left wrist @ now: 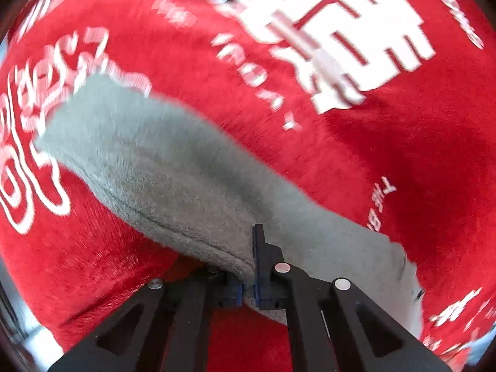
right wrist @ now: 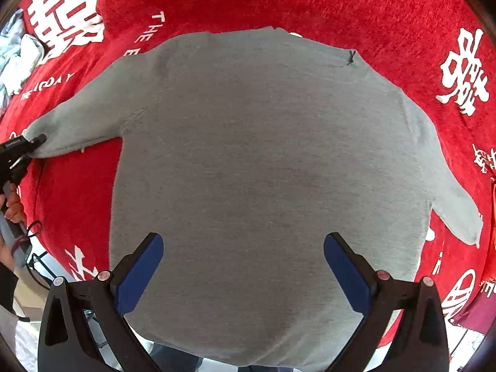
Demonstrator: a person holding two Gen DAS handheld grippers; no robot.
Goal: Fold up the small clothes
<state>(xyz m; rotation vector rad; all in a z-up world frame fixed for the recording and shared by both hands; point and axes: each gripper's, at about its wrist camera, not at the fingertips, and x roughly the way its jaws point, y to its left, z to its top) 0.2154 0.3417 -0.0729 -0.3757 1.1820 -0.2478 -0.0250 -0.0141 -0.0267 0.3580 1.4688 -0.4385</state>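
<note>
Grey sweater (right wrist: 263, 161) flat on red cloth (right wrist: 310, 3), sleeves spread. Left gripper (left wrist: 248, 282) clenched on sleeve cuff (left wrist: 217, 241), fabric pinched between pads. Right gripper (right wrist: 243, 266) released, jaws wide, hovering above sweater body, lower hem beneath fingers.

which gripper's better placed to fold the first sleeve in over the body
Left. The left gripper is already shut on the cuff of the grey sweater, so it can carry that sleeve inward. The right gripper hovers open above the hem, gripping nothing.
</note>
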